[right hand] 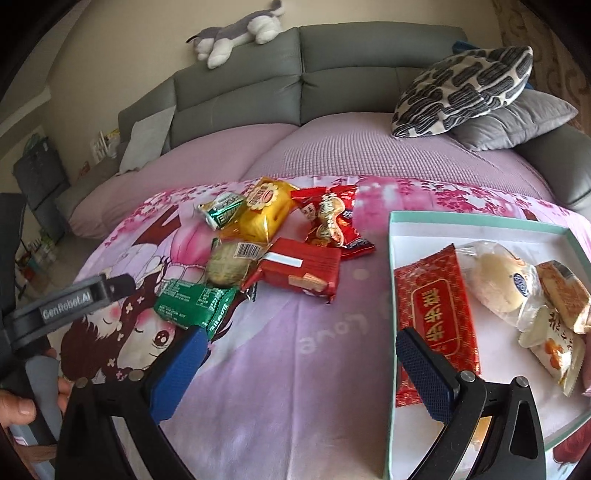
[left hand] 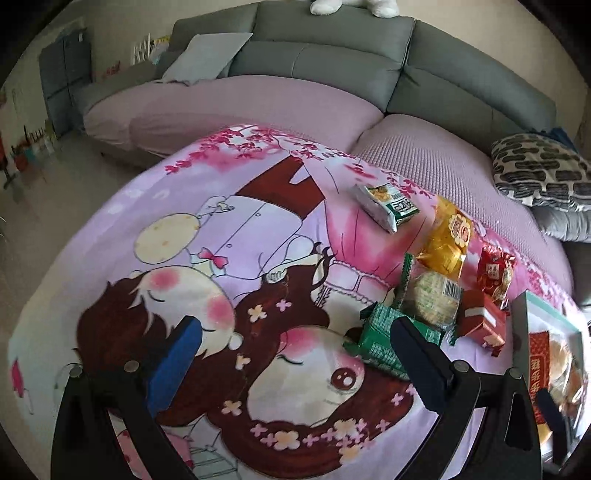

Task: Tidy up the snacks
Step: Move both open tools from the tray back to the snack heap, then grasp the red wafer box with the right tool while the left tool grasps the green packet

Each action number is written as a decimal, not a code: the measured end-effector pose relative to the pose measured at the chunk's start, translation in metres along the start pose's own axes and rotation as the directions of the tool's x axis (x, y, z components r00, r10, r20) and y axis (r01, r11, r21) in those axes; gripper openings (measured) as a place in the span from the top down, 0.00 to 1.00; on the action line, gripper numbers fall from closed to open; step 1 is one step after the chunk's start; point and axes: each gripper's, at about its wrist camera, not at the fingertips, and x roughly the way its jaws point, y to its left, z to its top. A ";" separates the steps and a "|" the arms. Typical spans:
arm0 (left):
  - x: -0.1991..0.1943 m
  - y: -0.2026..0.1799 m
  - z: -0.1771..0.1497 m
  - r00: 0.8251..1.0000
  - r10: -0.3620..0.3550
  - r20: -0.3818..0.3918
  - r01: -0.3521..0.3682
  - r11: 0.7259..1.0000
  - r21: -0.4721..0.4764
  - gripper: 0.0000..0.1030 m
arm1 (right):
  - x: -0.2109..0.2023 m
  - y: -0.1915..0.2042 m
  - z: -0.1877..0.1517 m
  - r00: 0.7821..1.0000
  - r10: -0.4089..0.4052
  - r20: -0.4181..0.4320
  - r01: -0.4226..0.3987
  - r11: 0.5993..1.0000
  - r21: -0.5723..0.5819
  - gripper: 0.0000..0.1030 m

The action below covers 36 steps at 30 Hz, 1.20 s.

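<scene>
Several snack packs lie in a loose pile on the cartoon cloth: a green wafer pack (right hand: 194, 304) (left hand: 384, 338), a round cake in clear wrap (right hand: 231, 264) (left hand: 432, 295), a red wafer pack (right hand: 301, 271) (left hand: 482, 321), a yellow pack (right hand: 258, 208) (left hand: 447, 236), a red peanut pack (right hand: 332, 218) (left hand: 495, 275) and a green-white pack (right hand: 221, 208) (left hand: 386, 203). A white tray with a teal rim (right hand: 480, 219) (left hand: 519, 332) holds a red packet (right hand: 436, 314) and several pastries. My left gripper (left hand: 295, 347) is open and empty, its right finger over the green pack. My right gripper (right hand: 301, 354) is open and empty between pile and tray.
The cloth (right hand: 295, 369) covers a table in front of a grey sofa (right hand: 258, 88) with a lilac cover. Patterned and grey cushions (right hand: 465, 88) lie at the right. A plush toy (right hand: 236, 33) lies on the sofa back. The left gripper's body (right hand: 66, 301) shows at the left.
</scene>
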 end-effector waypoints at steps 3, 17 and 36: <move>0.005 -0.001 0.003 0.999 -0.045 0.003 0.045 0.999 -0.021 0.01 | 0.004 0.002 -0.002 1.000 -0.015 -0.014 0.015 1.000 -0.012 0.00; 0.015 -0.018 0.003 0.992 -0.124 0.015 0.123 0.990 0.063 0.01 | 0.011 -0.021 0.023 0.997 0.057 -0.051 -0.050 0.989 0.138 0.00; 0.040 -0.060 -0.014 0.988 -0.111 -0.106 0.132 0.967 0.220 0.02 | 0.088 -0.016 0.072 0.951 0.088 -0.297 -0.040 0.986 0.163 0.15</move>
